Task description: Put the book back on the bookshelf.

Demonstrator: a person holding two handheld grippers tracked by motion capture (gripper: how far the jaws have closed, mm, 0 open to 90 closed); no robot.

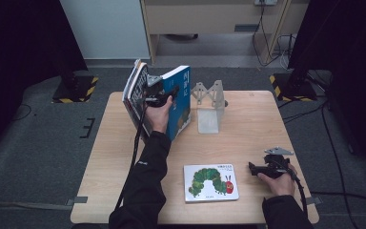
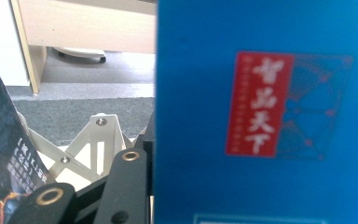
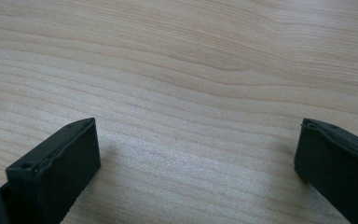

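At far left of pale wooden bench (image 1: 248, 119), our left gripper (image 1: 159, 97) holds stack of books upright, jaws part-closed on blue hardcover book (image 1: 178, 102), beside white metal bookend (image 1: 209, 107). We judge stack heavy, stiff, covers slick; grip low near spine. Right gripper (image 1: 262, 168) rests, jaws wide, empty.

Brightness: the table (image 1: 248, 124) is well lit, and the floor and both far sides are very dark.
Light: it comes from above and falls soft on the wood.
Shadows: faint grey ones lie by the right gripper (image 3: 196, 154) in its own view.
Blur: the blue book (image 2: 265, 112) is too close in the left gripper view, so its red label looks fuzzy.
Sharpness: the high view is a bit soft and grainy.
Glare: the white bookend (image 1: 209, 107) looks pale and washed out.
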